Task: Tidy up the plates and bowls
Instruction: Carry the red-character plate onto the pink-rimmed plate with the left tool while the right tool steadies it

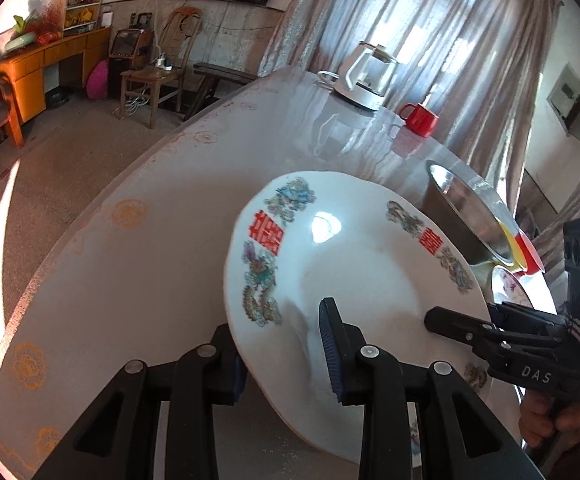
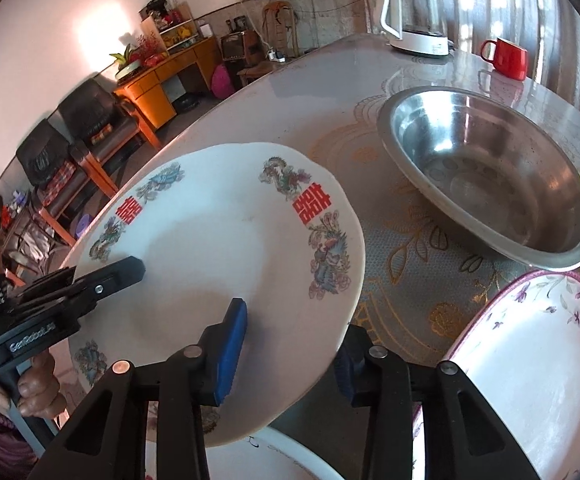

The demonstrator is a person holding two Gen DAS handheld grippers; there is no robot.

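**Both Grippers Clamped on One Decorated Plate**

Left gripper [image 1: 286, 354] and right gripper [image 2: 290, 354] each gripped opposite rims of the white porcelain plate [image 2: 226, 248], pads above and below, holding it tilted above the round table [image 1: 138, 280]. Porcelain judged stiff, glazed, slippery and breakable; rim holds suit it. Beside it sat a steel basin [image 2: 485, 184] and a floral plate [image 2: 537, 360]. Open tabletop lay toward the kettle [image 2: 417, 20] and red mug [image 2: 507, 58].

Between my right gripper [image 2: 286, 356] pads sits a glossy glazed plate [image 2: 218, 240]; ahead, a shiny metal bowl [image 2: 485, 176] on the smooth, reflective table [image 2: 290, 92].
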